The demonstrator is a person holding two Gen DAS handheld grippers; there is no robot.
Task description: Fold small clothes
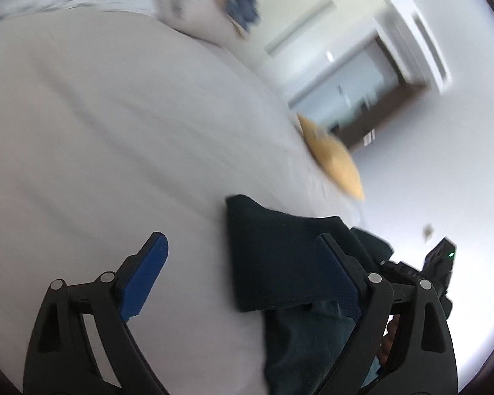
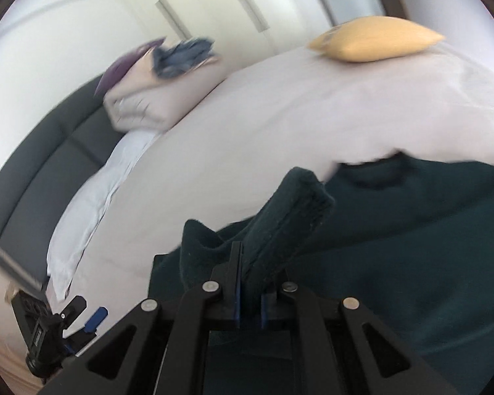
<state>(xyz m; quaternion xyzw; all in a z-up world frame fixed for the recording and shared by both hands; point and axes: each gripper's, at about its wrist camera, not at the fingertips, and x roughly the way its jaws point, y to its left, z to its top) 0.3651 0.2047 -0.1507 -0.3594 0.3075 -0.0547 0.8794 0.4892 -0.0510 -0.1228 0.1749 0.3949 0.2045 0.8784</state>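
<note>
The bed (image 2: 247, 125) fills most of what I see, its pale sheet spread wide and lightly creased. A dark padded headboard (image 2: 49, 151) curves along its far left side, with a white pillow (image 2: 89, 204) lying against it. A heap of folded pale bedding (image 2: 154, 95) sits further along, and a small bundle of blue clothes (image 2: 181, 56) rests on top of it. A yellow cushion (image 2: 375, 39) lies at the far edge of the bed.

The dark green garment (image 2: 395, 247) lies on the sheet close in front of me. My right gripper (image 2: 248, 283) has its fingers closed on a bunched fold of that garment, which stands up between them.

My left gripper (image 1: 243, 279) has its fingers spread wide with nothing between the blue pads (image 1: 145, 276); one corner of the garment lies just behind the right-hand finger.
</note>
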